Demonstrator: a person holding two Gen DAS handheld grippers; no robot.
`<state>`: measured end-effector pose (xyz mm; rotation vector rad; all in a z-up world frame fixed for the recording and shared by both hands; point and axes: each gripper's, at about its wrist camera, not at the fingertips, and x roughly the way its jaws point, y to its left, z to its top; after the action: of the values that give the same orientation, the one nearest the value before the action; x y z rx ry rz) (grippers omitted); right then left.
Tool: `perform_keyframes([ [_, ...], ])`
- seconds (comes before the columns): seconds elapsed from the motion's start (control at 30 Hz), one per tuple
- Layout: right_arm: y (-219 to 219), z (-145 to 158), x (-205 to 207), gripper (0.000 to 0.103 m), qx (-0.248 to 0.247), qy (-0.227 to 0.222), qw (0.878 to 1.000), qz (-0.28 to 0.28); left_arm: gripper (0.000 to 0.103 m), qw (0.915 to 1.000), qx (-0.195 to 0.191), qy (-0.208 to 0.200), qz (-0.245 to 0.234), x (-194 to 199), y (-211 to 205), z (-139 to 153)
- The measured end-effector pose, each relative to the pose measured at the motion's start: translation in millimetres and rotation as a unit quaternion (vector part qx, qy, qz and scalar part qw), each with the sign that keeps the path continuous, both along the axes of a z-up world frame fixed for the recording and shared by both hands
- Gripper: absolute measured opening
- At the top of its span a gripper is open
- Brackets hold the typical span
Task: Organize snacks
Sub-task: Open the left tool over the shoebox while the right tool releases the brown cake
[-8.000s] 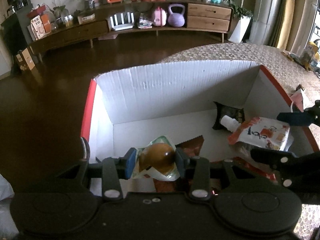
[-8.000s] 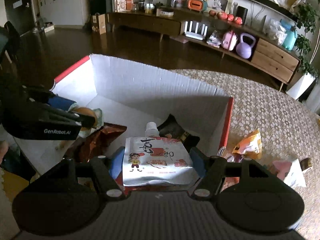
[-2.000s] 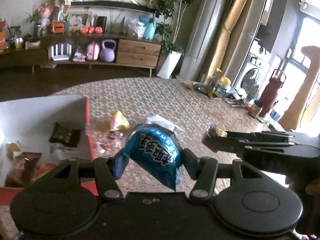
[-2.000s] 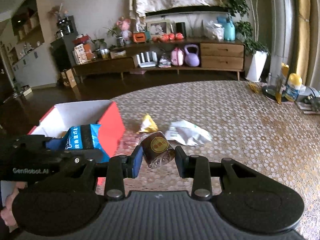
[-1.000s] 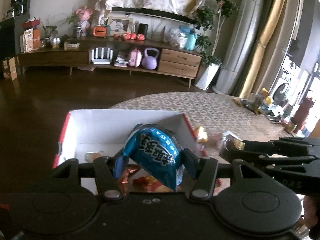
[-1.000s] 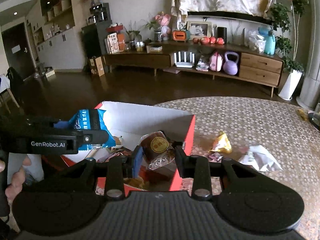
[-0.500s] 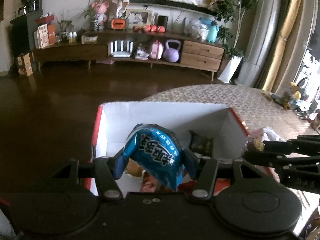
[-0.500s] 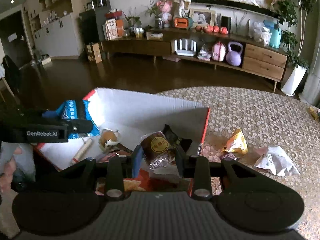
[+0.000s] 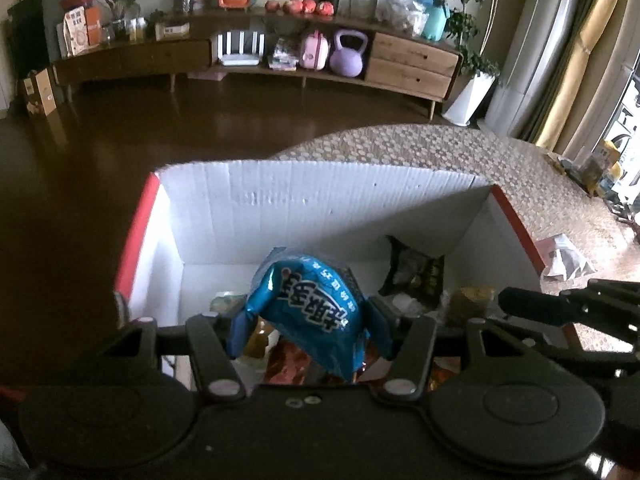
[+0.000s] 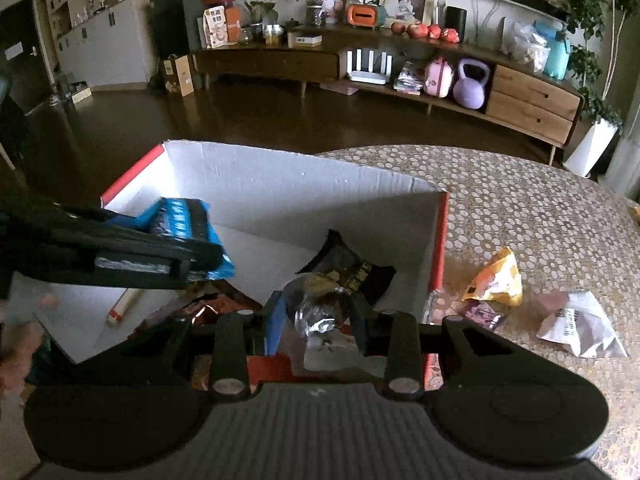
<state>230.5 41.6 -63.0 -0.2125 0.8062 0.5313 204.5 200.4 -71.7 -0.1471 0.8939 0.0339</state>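
Both grippers lower (over box (image 9: 320, 200)) — fingers (image 9: 236, 332) pinching snacks.

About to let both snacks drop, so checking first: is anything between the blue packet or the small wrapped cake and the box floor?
No lid or flap covers the box. Beneath the blue packet and the wrapped cake lie only snacks already packed, including the black packet; both would land on those.

My left gripper (image 9: 306, 330) grips a blue snack bag (image 9: 308, 312) above the white cardboard box (image 9: 320, 204) holding other snacks.
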Motion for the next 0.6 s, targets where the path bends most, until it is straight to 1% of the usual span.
perform_keyframes([
  [0.2, 3, -3, 2, 0.034, -0.004, 0.005, 1.000, 0.002, 0.058, 0.9995, 0.002, 0.031, -0.002, 7, -3, -14],
  [0.3, 3, -3, 2, 0.034, -0.008, 0.005, 1.000, 0.005, 0.060, 0.9994, 0.004, 0.035, -0.003, 6, -4, -16],
  [0.43, 2, 0, 0, 0.034, -0.004, 0.003, 1.000, 0.001, 0.068, 0.9996, 0.006, 0.029, 0.000, 3, -5, -11],
  [0.5, 1, 2, 0, 0.035, 0.002, 0.006, 1.000, -0.001, 0.075, 0.9996, 0.008, 0.025, 0.002, 0, -6, -9],
  [0.53, 0, 3, -1, 0.035, 0.006, 0.007, 1.000, -0.001, 0.081, 0.9997, 0.013, 0.022, 0.002, -2, -8, -7],
  [0.6, -2, 5, -2, 0.036, 0.012, 0.009, 1.000, -0.002, 0.083, 0.9998, 0.017, 0.014, 0.000, -6, -10, -3],
])
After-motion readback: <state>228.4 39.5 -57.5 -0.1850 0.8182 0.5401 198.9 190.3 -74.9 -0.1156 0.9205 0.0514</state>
